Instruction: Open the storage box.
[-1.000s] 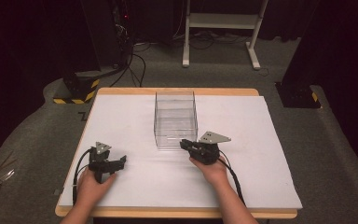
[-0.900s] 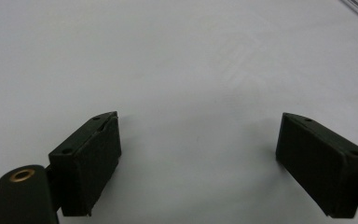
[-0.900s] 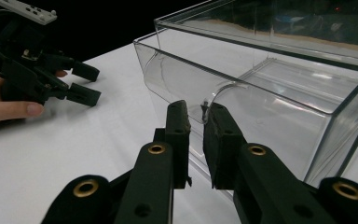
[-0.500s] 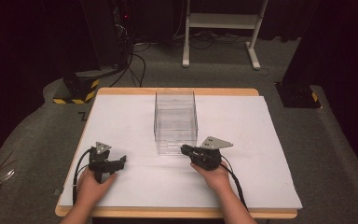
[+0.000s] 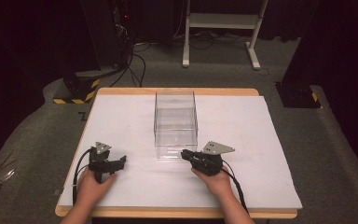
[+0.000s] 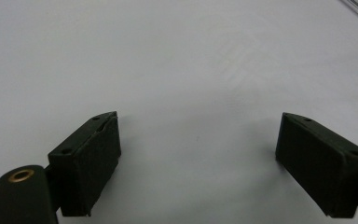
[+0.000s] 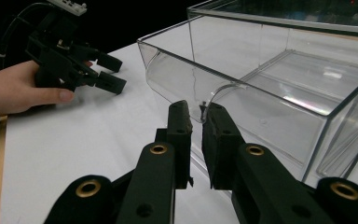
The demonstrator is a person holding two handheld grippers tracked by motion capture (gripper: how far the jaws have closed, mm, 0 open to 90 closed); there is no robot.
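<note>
- Clear plastic bin [image 5: 175, 123] stands near the middle of the table, slightly toward the person's side, its low curved front lip facing the person; nothing lies inside it.
- White sheet [image 5: 242, 140] covers almost the whole tabletop, with the wooden table edge [image 5: 177, 213] showing as a thin border around it.
- Grey carpet [image 5: 340, 154] surrounds the table; beyond it stand a white metal frame [image 5: 221, 21], a black-and-yellow striped base [image 5: 77, 88] with cables trailing off it, and dark curtains.
- Right gripper [image 7: 196, 109] rests on the sheet just before the bin's front — its jaws are drawn close with only a narrow slit between them, their tips at the curved lip; whether they pinch the lip I cannot tell.
- Left gripper [image 5: 121, 161] sits on the sheet at the near left, well apart from the bin — released, its jaws spread wide over bare white surface and holding nothing.
- Left hand [image 5: 91, 186] and right hand [image 5: 216, 179] each grasp their tool from the near edge.
</note>
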